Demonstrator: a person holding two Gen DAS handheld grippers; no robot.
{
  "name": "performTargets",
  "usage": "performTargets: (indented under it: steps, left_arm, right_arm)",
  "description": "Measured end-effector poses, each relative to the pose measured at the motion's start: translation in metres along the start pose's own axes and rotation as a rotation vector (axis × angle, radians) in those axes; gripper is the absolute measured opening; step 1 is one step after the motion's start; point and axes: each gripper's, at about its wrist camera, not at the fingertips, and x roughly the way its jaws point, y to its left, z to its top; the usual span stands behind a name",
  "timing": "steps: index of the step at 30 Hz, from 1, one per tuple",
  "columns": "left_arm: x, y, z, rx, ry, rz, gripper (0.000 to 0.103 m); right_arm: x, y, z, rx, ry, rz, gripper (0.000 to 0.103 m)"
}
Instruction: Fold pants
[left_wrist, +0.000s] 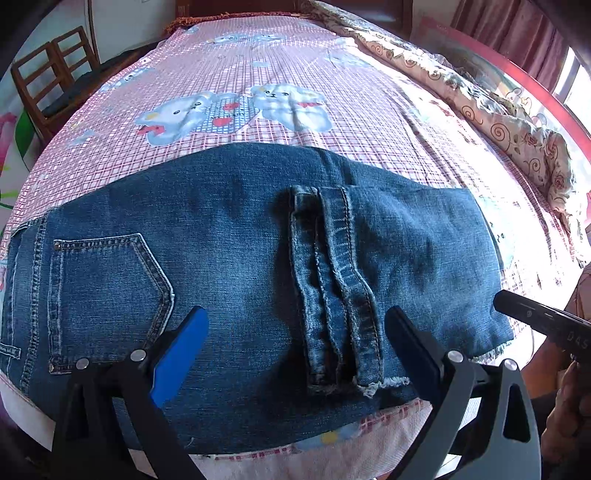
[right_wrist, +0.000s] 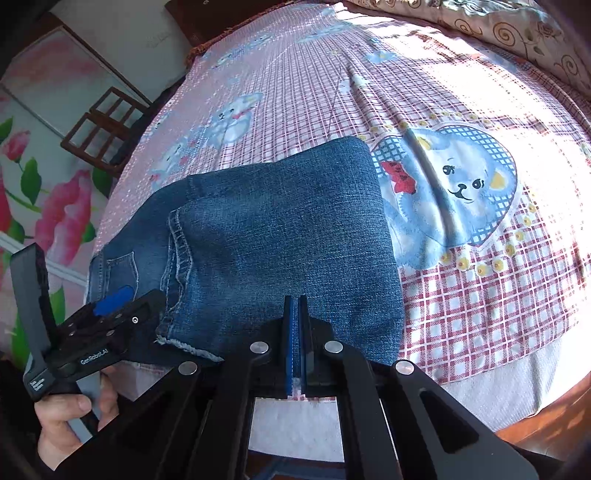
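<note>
The blue jeans (left_wrist: 236, 236) lie folded on the bed near its front edge, back pocket at the left, leg hems (left_wrist: 336, 295) folded over the middle. My left gripper (left_wrist: 295, 325) is open, its fingers spread just above the denim on either side of the hems. My right gripper (right_wrist: 297, 306) is shut, pads together, over the near edge of the jeans (right_wrist: 280, 236); no cloth shows between the pads. The left gripper also shows in the right wrist view (right_wrist: 110, 306), held by a hand over the pocket end. The right gripper's tip shows in the left wrist view (left_wrist: 517, 302).
The bed has a pink checked sheet with blue bears (left_wrist: 236, 110). A rolled flowery quilt (left_wrist: 517, 136) lies along the far right side. A wooden chair (left_wrist: 48, 81) stands left of the bed. The bed's front edge (right_wrist: 480, 398) is close below the grippers.
</note>
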Motion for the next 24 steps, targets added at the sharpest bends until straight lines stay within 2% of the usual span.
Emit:
performTargets:
  steps: [3,5,10,13,17,24]
  left_arm:
    - [-0.019,0.03,-0.003,-0.05,-0.026,0.023,0.096]
    - [-0.033,0.064,-0.01,-0.124,-0.044,0.036,0.096]
    - [-0.07,0.177,-0.056,-0.435,-0.103,0.052,0.096]
    - [-0.08,0.237,-0.092,-0.646,-0.115,0.011,0.096]
    - [-0.07,0.292,-0.127,-0.887,-0.138,-0.119,0.096]
    - [-0.034,0.322,-0.129,-1.015,-0.185,-0.222,0.097]
  right_arm:
    - [0.008,0.011,0.002,-0.02,0.008,-0.004,0.001]
    - [0.014,0.017,0.003,-0.028,0.014,-0.008,0.001]
    - [0.021,0.017,0.001,-0.04,0.024,-0.02,0.001]
    - [0.023,0.015,0.001,-0.031,0.025,-0.023,0.001]
    - [0.028,0.016,0.003,-0.017,0.031,-0.028,0.001]
    - [0.026,0.016,0.004,-0.025,0.036,-0.038,0.001]
